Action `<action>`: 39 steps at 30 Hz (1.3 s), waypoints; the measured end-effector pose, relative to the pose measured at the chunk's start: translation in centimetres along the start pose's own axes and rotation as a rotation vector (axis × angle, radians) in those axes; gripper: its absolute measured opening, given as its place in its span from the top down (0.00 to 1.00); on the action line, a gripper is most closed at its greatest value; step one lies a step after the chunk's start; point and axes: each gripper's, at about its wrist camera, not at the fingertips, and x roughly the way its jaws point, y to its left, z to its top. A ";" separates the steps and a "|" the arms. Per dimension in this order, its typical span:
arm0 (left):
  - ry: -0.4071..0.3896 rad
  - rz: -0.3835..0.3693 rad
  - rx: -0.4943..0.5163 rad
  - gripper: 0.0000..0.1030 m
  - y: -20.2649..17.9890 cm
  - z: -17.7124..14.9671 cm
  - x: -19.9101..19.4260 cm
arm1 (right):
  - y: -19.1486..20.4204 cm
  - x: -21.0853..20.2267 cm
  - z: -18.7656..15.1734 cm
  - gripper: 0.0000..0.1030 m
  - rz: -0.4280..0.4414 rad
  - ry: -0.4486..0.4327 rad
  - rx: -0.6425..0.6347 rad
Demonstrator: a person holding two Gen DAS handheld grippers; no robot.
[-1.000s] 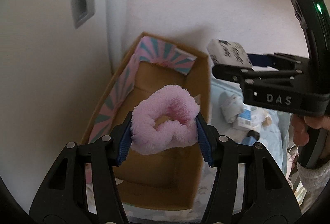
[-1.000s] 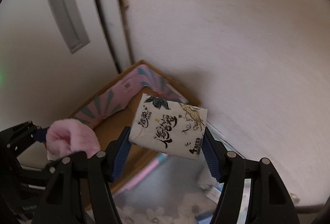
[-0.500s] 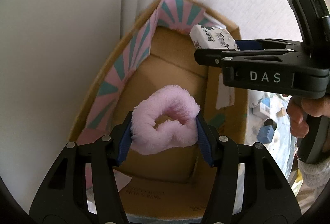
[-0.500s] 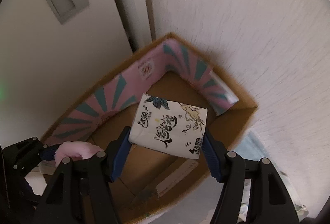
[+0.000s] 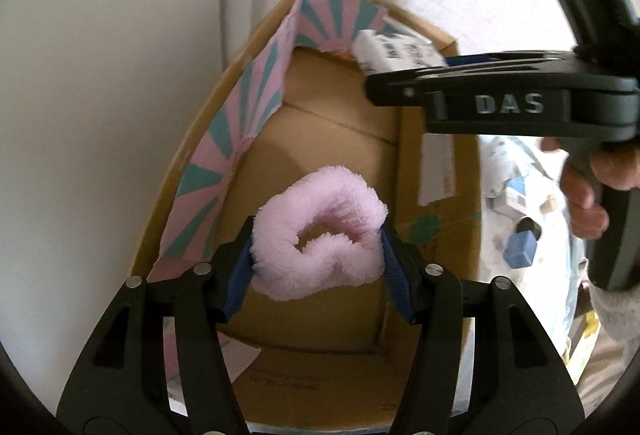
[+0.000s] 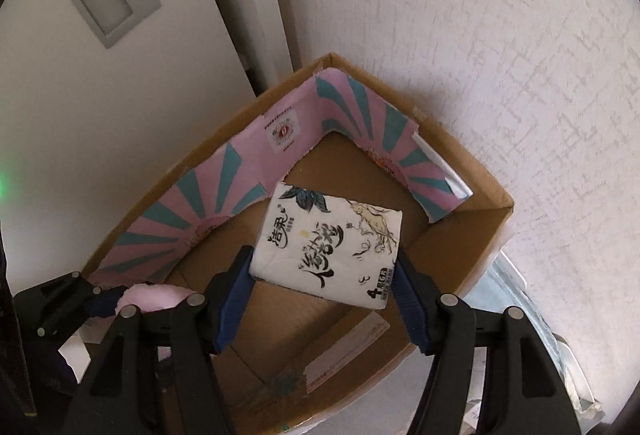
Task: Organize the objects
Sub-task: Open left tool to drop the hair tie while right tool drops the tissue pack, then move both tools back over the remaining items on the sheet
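Your left tool [image 5: 318, 259] is clamped on the pink fluffy scrunchie [image 5: 320, 231], low in the centre of its frame, hanging over the open cardboard box [image 5: 448, 219]. Your right tool [image 6: 324, 289] is clamped on the white tissue pack [image 6: 330, 245] with black lettering, held mid-frame above the box floor. Beyond both, a pink-and-teal striped liner [image 6: 224, 175] runs along the box's inner walls, toward the upper middle. Behind the box stands a textured white wall [image 6: 500, 35].
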 end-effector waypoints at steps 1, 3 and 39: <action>0.003 0.003 0.001 0.31 0.0 0.1 0.0 | 0.2 0.1 0.2 0.40 -0.004 0.003 -0.011; 0.010 0.012 0.009 0.01 -0.1 0.1 0.1 | 0.4 0.5 0.5 0.36 0.003 0.014 -0.025; -0.070 0.051 0.094 0.00 -1.6 -1.6 -5.3 | 4.0 -5.7 -1.3 0.10 -0.010 -0.112 -0.058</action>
